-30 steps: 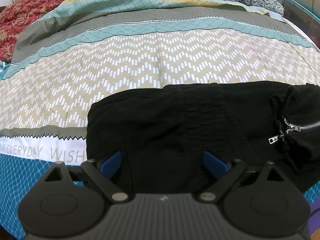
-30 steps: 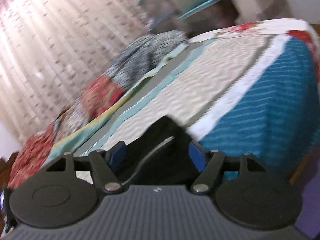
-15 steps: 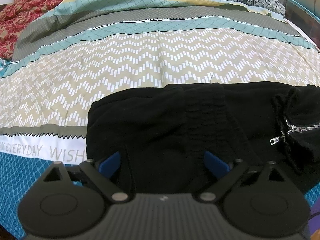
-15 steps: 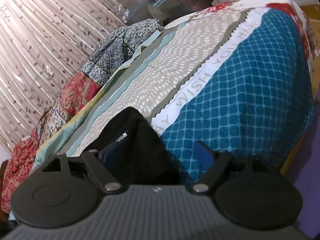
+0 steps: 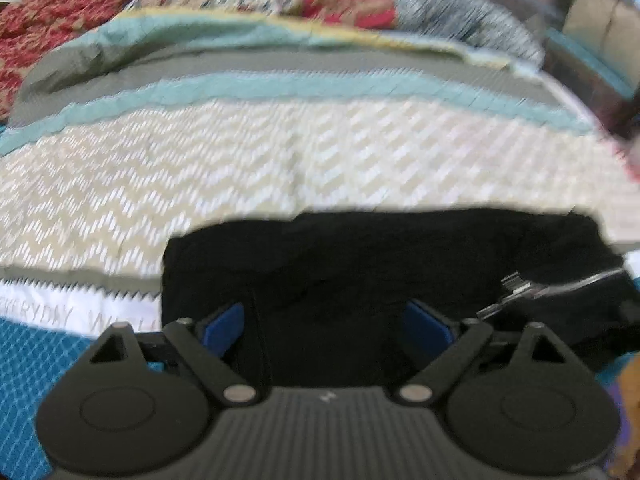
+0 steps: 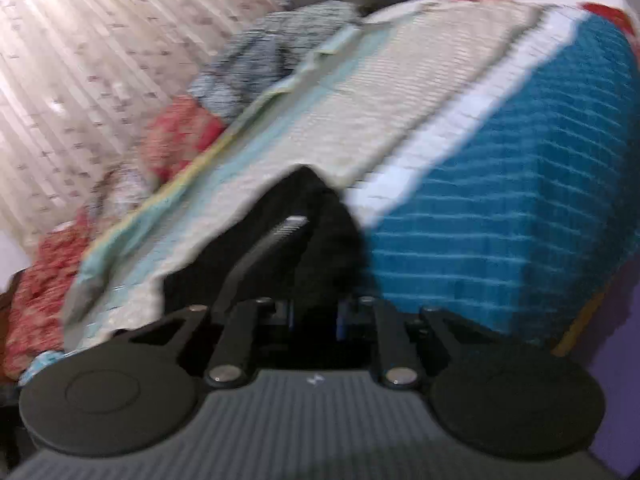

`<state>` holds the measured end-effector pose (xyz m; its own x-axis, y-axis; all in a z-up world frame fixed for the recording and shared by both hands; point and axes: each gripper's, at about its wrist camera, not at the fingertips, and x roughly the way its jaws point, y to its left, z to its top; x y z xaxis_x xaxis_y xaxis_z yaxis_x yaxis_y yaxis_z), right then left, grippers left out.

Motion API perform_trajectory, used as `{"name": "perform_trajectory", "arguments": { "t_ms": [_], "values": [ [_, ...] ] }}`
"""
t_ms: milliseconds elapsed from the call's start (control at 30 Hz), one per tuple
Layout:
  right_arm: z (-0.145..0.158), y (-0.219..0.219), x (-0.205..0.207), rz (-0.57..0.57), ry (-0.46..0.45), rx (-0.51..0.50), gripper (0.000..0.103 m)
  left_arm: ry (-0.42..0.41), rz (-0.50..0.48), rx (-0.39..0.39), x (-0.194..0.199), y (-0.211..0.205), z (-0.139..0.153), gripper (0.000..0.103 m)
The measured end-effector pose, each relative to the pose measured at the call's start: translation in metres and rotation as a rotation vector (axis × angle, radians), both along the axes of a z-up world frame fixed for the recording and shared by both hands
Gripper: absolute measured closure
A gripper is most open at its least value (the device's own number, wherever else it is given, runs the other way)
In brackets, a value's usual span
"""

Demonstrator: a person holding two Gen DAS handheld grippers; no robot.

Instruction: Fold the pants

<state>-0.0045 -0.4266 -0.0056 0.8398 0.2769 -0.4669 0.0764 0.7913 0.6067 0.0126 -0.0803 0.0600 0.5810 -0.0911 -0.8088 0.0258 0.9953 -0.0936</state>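
Pants [image 5: 360,272], black, lie bunched on bedspread [image 5: 280,168] near its front edge, over the zigzag and white bands. R gripper [image 6: 314,316]: jaws have just been closing, now pinched on a fold of the black cloth, blue pads nearly together w/ fabric between. Silver zipper [image 6: 280,236] runs up from just past that pinch. L gripper [image 5: 324,322]: jaws wide apart, blue pads [image 5: 224,322] either side of the cloth, not pressing it; fabric sits in the gap. Zip pull [image 5: 516,288] shows off to the right in L view. Beyond: teal band of spread, red floral quilt [image 5: 60,28] at far side. Curtain [image 6: 100,60] behind bed. Both views blurred.
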Motion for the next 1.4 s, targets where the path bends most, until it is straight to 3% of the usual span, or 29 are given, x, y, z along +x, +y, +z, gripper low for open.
{"name": "perform_trajectory", "arguments": {
  "t_ms": [167,267,333,467,500,533,567,600,633,700,733,767,833,867,900,933,1067,1133,1333,1400],
  "values": [
    [0.045,0.062,-0.003,0.194,-0.142,-0.119,0.084,-0.034,-0.181,-0.145,0.014,-0.023,0.047,0.010],
    [0.050,0.103,-0.003,0.293,-0.155,-0.212,0.084,-0.030,-0.293,-0.197,0.022,-0.045,0.067,0.004],
    [0.049,0.124,-0.003,0.347,-0.156,-0.264,0.084,-0.030,-0.356,-0.188,0.024,-0.063,0.072,0.002],
    [0.048,0.152,-0.010,0.438,-0.167,-0.376,0.084,-0.030,-0.429,-0.085,0.026,-0.096,0.064,0.001],
    [0.049,0.157,-0.012,0.455,-0.174,-0.394,0.084,-0.031,-0.443,-0.057,0.025,-0.101,0.059,0.003],
    [0.050,0.160,-0.015,0.465,-0.182,-0.404,0.084,-0.034,-0.449,-0.021,0.024,-0.105,0.055,0.023],
    [0.051,0.163,-0.018,0.474,-0.192,-0.412,0.084,-0.031,-0.446,0.030,0.024,-0.109,0.048,0.043],
    [0.053,0.165,-0.021,0.482,-0.207,-0.422,0.083,-0.021,-0.433,0.051,0.024,-0.106,0.044,0.077],
    [0.055,0.166,-0.024,0.486,-0.221,-0.431,0.082,-0.007,-0.408,0.032,0.027,-0.097,0.042,0.086],
    [0.056,0.168,-0.025,0.484,-0.243,-0.435,0.076,0.036,-0.359,-0.116,0.034,-0.068,0.042,0.087],
    [0.055,0.167,-0.026,0.482,-0.251,-0.438,0.065,0.046,-0.336,-0.168,0.037,-0.054,0.044,0.087],
    [0.053,0.168,-0.025,0.482,-0.256,-0.451,0.059,0.051,-0.313,-0.217,0.037,-0.040,0.046,0.087],
    [0.048,0.175,-0.026,0.497,-0.258,-0.496,0.057,0.047,-0.286,-0.280,0.037,-0.013,0.051,0.088],
    [0.047,0.180,-0.025,0.515,-0.248,-0.497,0.061,0.045,-0.275,-0.310,0.035,0.001,0.053,0.089],
    [0.048,0.184,-0.024,0.539,-0.238,-0.477,0.084,0.043,-0.266,-0.328,0.035,0.010,0.055,0.089],
    [0.051,0.189,-0.024,0.563,-0.241,-0.460,0.085,0.038,-0.258,-0.348,0.033,0.023,0.056,0.089],
    [0.066,0.220,-0.032,0.672,-0.317,-0.480,0.085,0.010,-0.223,-0.396,0.026,0.062,0.057,0.089],
    [0.065,0.235,-0.032,0.723,-0.313,-0.490,0.085,0.013,-0.193,-0.409,0.022,0.082,0.049,0.089],
    [0.038,0.275,-0.017,0.848,-0.195,-0.493,0.085,0.064,-0.072,-0.379,0.014,0.126,0.003,0.087],
    [0.021,0.285,-0.012,0.888,-0.148,-0.489,0.083,0.086,-0.024,-0.357,0.013,0.136,-0.017,0.082]
  ]
}}
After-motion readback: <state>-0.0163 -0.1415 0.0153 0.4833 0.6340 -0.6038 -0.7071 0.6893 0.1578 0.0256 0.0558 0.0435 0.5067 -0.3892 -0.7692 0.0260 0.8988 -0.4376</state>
